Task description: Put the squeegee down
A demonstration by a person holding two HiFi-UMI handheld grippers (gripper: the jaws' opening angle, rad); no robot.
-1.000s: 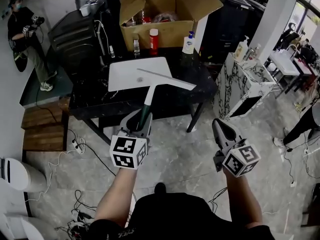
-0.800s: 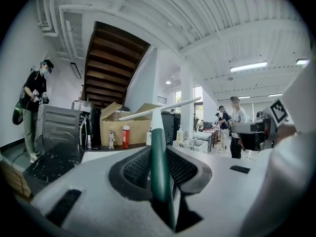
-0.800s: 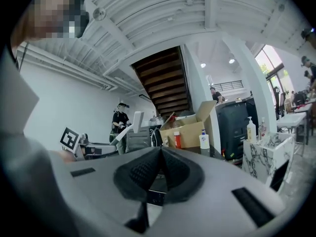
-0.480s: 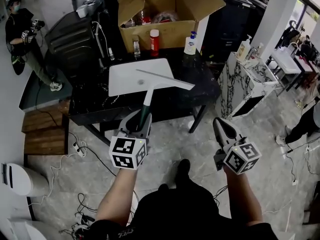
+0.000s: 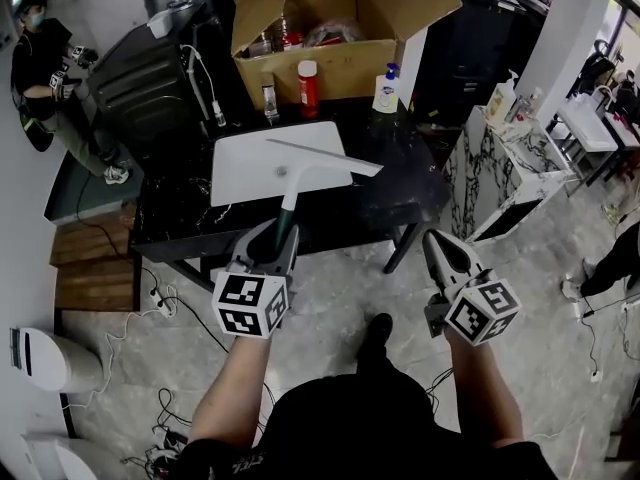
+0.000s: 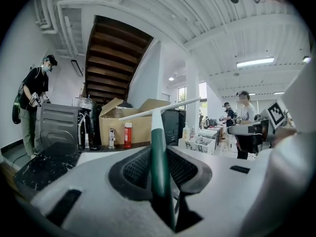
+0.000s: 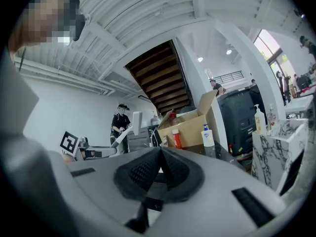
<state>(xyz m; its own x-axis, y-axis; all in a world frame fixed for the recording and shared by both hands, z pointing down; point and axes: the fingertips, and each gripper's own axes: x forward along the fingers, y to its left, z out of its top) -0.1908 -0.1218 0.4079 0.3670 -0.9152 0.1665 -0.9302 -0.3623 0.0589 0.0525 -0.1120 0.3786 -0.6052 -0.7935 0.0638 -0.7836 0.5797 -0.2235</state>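
The open cardboard box (image 5: pixel 335 68) at the far edge of the tabletop (image 5: pixel 390 206) holds bottles and clutter; the fingers of the left gripper (image 5: pixel 274 236) pinch the squeegee (image 5: pixel 300 169) by its green handle, shaft pointing toward the box, blade crosswise over the tabletop; the right gripper (image 5: pixel 441 242) has its fingers pressed together, empty.

Place: an open-plan workroom, half office, half test lab (large and clearly shared).
Floor: pale stone tiles (image 5: pixel 350 298), loose cables (image 5: pixel 165 408), a power strip (image 5: pixel 152 290).
Ceiling: bare white beams and pipes (image 6: pixel 197 14), strip lights (image 6: pixel 254 62).
Furniture: a black table (image 5: pixel 180 223) bearing a cardboard box (image 5: pixel 330 68); wooden stairs (image 6: pixel 116 58) behind; white desks (image 5: pixel 585 123).
People: another person (image 5: pixel 45 58) stands holding gear in both hands.
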